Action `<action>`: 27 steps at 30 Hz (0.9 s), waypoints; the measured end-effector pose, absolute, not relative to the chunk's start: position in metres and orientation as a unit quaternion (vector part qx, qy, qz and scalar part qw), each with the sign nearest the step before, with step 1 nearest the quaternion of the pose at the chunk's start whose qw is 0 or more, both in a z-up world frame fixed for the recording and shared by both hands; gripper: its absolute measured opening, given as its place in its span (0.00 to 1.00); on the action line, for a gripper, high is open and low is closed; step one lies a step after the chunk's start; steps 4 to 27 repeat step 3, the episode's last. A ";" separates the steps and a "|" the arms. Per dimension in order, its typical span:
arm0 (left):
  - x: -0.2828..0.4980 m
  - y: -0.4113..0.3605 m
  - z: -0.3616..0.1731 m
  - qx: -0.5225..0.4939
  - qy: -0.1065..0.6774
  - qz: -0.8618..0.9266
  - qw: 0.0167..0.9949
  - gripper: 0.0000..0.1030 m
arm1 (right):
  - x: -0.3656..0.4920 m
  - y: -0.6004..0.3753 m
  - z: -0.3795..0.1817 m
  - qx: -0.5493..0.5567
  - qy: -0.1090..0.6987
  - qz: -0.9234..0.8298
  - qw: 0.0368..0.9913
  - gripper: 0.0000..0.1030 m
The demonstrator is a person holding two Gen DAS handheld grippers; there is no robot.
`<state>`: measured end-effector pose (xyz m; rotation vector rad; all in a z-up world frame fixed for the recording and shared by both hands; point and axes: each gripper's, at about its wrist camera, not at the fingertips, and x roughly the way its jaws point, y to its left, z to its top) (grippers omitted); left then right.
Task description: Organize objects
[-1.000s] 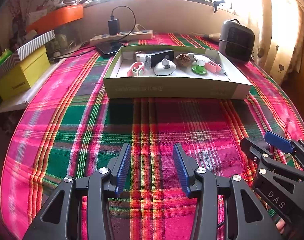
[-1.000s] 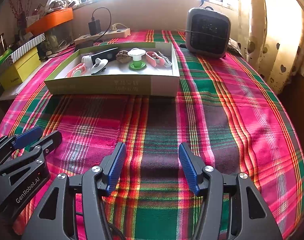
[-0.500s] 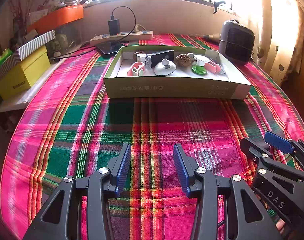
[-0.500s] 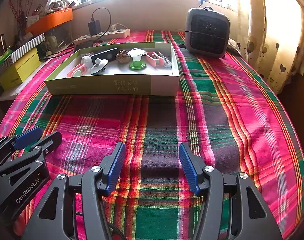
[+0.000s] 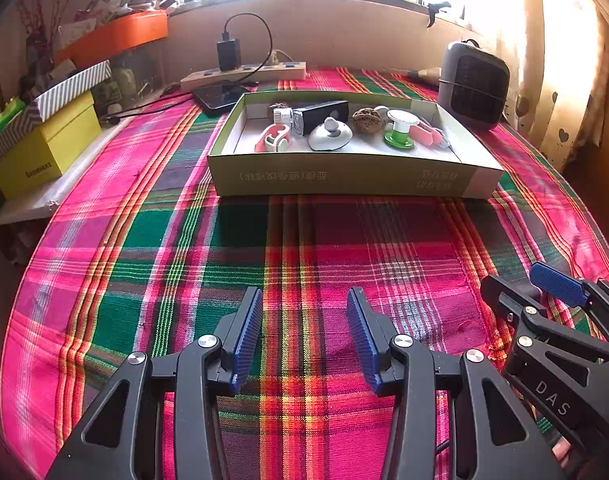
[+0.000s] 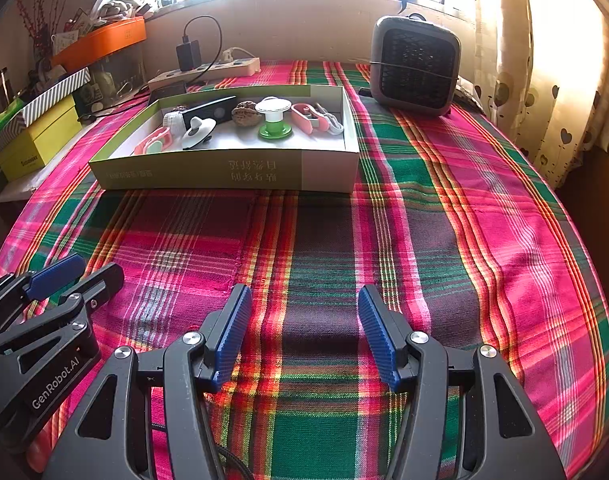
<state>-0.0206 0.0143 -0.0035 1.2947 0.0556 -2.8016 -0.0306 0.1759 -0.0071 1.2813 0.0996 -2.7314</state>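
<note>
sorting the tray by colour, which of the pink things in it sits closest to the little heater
The pink clip at the right end of the tray, beside the green and white spool. The other pink piece lies at the left end, far from the heater.

a table under a pink and green plaid cloth (image 5: 304, 240) fills the frame. in the upper middle a shallow green box (image 5: 344, 178) sits on it. a power strip (image 5: 244, 74) lies behind, a grey heater (image 5: 474, 84) upper right.

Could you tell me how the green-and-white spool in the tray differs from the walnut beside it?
The green-and-white spool is smooth plastic, standing upright and taller; the walnut is brown, wrinkled, rounded and lower. Both sit inside the cardboard tray, near its far wall.
</note>
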 end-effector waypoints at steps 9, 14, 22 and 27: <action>-0.021 0.014 -0.003 0.419 0.018 -0.907 0.027 0.41 | -0.031 0.176 -0.007 0.424 0.033 -0.903 0.061 0.55; -0.021 0.014 -0.003 0.419 0.018 -0.907 0.027 0.41 | -0.031 0.176 -0.007 0.424 0.033 -0.903 0.061 0.55; -0.021 0.014 -0.003 0.419 0.018 -0.907 0.027 0.41 | -0.031 0.176 -0.007 0.424 0.033 -0.903 0.061 0.55; -0.021 0.014 -0.003 0.419 0.018 -0.907 0.027 0.41 | -0.031 0.176 -0.007 0.424 0.033 -0.903 0.061 0.55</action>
